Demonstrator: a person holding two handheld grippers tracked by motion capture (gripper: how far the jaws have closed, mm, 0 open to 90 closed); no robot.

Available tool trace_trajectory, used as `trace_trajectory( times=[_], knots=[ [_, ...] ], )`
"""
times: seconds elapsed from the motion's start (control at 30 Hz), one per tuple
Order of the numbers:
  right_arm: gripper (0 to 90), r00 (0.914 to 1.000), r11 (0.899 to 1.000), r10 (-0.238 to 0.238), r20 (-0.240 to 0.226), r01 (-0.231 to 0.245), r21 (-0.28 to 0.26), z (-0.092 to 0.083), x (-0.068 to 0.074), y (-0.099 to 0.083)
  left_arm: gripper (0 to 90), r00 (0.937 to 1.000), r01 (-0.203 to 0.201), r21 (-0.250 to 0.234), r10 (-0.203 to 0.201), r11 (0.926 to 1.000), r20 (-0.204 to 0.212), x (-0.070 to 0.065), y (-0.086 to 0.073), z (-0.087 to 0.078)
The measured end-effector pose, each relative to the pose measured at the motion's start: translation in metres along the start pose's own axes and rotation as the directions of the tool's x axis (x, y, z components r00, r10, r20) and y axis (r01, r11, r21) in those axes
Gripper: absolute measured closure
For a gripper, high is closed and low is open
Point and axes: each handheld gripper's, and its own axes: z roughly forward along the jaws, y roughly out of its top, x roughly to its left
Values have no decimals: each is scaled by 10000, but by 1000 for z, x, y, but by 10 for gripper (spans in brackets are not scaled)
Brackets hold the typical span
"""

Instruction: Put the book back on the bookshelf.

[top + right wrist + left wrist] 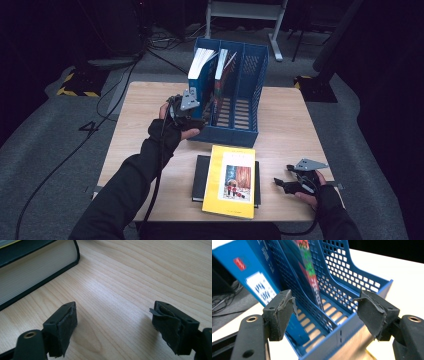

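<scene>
Just ahead of the left claw (324,312), the blue rack (342,335) is looking like smooth perforated plastic. The claw pads (282,315) are showing matt, frayed rubber. Under the right claw (115,325), the desk (120,285) is showing pale wood grain.

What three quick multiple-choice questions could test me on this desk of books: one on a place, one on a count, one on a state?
1. Where does the yellow book lie?
A. on a black book
B. in the blue file rack
C. on the floor

2. How many books stand in the rack?
A. none
B. two
C. five

3. How are the right gripper jaws?
A. clamped on a book
B. open, holding nothing
C. shut tight

Answers: 1 A, black edges show beneath it; 2 B, one each in two slots; 3 B, bare table lies between them.
</scene>
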Motion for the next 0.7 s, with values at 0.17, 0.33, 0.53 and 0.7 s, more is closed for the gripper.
trace_trajectory(
  times=[0.17,0.33,0.53,0.7],
  knots=[
    [204,10000,10000,1,7,-1,1,0,0,0,289,10000,46,84,-46,10000,17,1,-11,-5],
    [204,10000,10000,1,7,-1,1,0,0,0,273,9999,-62,266,60,9996,82,1,-22,-8],
    [204,10000,10000,-2,17,2,-1,0,0,0,267,9998,-162,497,159,9986,71,3,-38,-11],
    [204,10000,10000,-6,19,6,-3,0,0,0,262,9997,-199,796,209,9966,-125,2,-51,-12]
  ],
)
